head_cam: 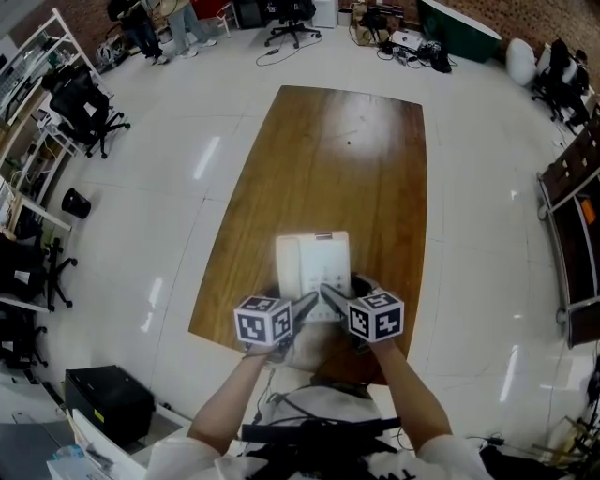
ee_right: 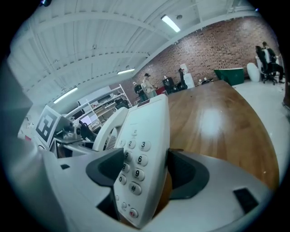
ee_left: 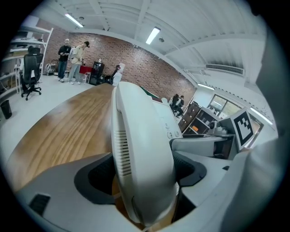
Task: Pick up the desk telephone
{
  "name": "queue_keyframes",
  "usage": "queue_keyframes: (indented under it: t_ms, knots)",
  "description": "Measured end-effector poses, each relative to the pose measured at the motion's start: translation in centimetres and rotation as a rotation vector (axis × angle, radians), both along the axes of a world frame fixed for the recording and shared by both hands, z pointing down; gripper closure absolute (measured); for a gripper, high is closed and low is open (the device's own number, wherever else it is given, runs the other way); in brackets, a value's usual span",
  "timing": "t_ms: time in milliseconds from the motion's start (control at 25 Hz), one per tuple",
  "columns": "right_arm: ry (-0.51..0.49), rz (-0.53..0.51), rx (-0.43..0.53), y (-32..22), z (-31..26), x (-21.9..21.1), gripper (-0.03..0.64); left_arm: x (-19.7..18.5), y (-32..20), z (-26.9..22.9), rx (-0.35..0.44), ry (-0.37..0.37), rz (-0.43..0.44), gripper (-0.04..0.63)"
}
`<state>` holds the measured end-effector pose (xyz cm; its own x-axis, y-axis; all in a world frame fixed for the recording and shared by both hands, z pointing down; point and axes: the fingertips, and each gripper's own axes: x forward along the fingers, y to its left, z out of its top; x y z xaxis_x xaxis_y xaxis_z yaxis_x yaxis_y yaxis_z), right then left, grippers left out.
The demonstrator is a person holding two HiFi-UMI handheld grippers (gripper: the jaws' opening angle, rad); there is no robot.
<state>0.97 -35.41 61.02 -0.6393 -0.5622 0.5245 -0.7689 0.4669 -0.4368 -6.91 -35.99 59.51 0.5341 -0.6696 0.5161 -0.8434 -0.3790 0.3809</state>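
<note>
A white desk telephone (head_cam: 312, 262) is at the near end of the long wooden table (head_cam: 339, 155). My left gripper (head_cam: 304, 304) is shut on its handset side and my right gripper (head_cam: 332, 295) on its keypad side. In the left gripper view the handset edge of the telephone (ee_left: 138, 145) stands upright between the dark pads (ee_left: 96, 176) of the left gripper (ee_left: 142, 177), with the right gripper (ee_left: 209, 144) beyond it. In the right gripper view the keypad of the telephone (ee_right: 138, 156) fills the right gripper (ee_right: 145, 176); the left gripper (ee_right: 72, 136) shows behind.
White floor surrounds the table. Office chairs (head_cam: 86, 111) and shelves (head_cam: 23, 66) stand at the left, a black box (head_cam: 108, 401) at the near left, dark cabinets (head_cam: 574, 197) at the right. People (head_cam: 141, 28) stand far back.
</note>
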Motion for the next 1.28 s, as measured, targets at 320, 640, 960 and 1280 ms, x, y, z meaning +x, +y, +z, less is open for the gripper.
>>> queue_keyframes:
  t_ms: [320,640,960,1280]
  knots:
    - [-0.023,0.022,0.109,1.1,-4.5,-0.6,0.299,-0.8,1.1,-4.8,0.108,0.027,-0.018,0.232]
    - [-0.035,0.035,0.218,2.4,-8.8,-0.9,0.299,-1.3,2.5,-9.0,0.204,0.048,-0.031,0.235]
    - [-0.005,0.044,0.343,3.8,-13.8,-1.3,0.301,-1.7,4.1,-13.4,0.304,0.086,-0.042,0.238]
    - [-0.009,0.074,0.499,5.5,-19.6,-1.5,0.301,-1.8,5.8,-19.1,0.438,0.094,-0.029,0.239]
